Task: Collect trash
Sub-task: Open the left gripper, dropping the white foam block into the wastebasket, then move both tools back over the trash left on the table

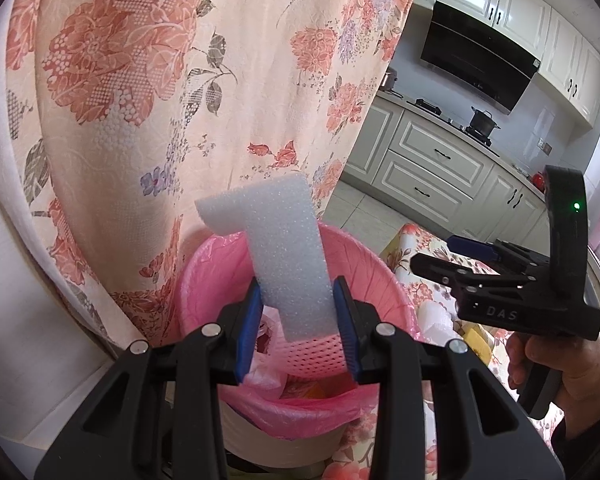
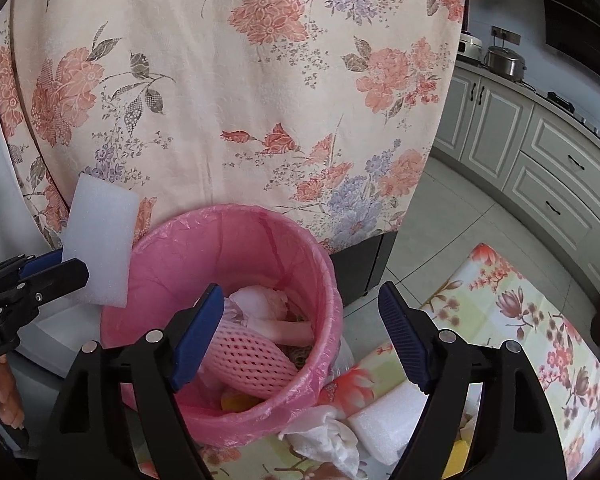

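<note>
— Left claw [image 1: 299, 312] first: what has it got?

— Its blue pads are pressed against both sides of a white foam strip [image 1: 288, 256], clamped on its lower part. The strip stands up past the fingertips and curls over at the top. From the right wrist camera the same foam strip [image 2: 100, 244] sits at the far left, just beside the bin's near-left rim and a little above it.

— And below it?

— A pink-lined trash bin [image 1: 384, 280], directly under and beyond the left claw. Inside lie a pink foam net [image 2: 248, 356], some white wrapping and a yellow scrap. A floral cloth [image 1: 160, 100] hangs right behind the bin.

— Moving right?

— The right claw [image 2: 300, 336] is spread wide apart with nothing between its pads, hanging over the bin's right half. In the left wrist view that right claw [image 1: 440, 256] hovers to the right of the bin, a hand [image 1: 568, 376] gripping its handle.

— Anything more on that side?

— On the floral tabletop [image 2: 540, 312], just right of the bin, a crumpled white tissue [image 2: 328, 436] touches a white foam block [image 2: 388, 424], both below the right claw's right finger.
</note>
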### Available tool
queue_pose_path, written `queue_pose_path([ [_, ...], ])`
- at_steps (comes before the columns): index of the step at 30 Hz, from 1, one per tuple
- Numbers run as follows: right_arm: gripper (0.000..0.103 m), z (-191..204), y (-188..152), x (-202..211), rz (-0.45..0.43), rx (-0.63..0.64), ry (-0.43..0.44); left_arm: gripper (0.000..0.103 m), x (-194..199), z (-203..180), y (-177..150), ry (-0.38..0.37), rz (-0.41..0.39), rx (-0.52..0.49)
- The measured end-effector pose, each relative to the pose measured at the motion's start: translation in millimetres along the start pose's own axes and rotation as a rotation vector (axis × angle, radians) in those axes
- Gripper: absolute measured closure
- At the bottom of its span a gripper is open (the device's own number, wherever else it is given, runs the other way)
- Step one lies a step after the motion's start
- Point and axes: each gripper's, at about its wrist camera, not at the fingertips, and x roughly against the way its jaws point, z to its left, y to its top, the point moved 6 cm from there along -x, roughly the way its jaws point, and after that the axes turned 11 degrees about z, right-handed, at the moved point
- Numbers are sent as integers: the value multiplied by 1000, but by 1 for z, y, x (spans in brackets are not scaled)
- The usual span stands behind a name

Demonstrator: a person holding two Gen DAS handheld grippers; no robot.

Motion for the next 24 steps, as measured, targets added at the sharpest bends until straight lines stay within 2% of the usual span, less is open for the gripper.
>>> queue_pose_path([
  [14,26,-13,-14,13,-12,-24,-2,67,-11,-17,-17,-27,89,-47],
  [15,25,-15,-15,15,-15,-28,-1,64,-11,-19,-18,-31,94,-58],
  [16,25,-16,-16,16,-18,-31,-2,51,-12,-19,-20,-31,98,-61],
  [17,25,-17,-17,17,-21,-36,-1,43,-11,-18,-20,-22,93,-54],
  [24,23,-37,-37,27,-25,-78,-21,43,5,0,-15,15,60,-13],
])
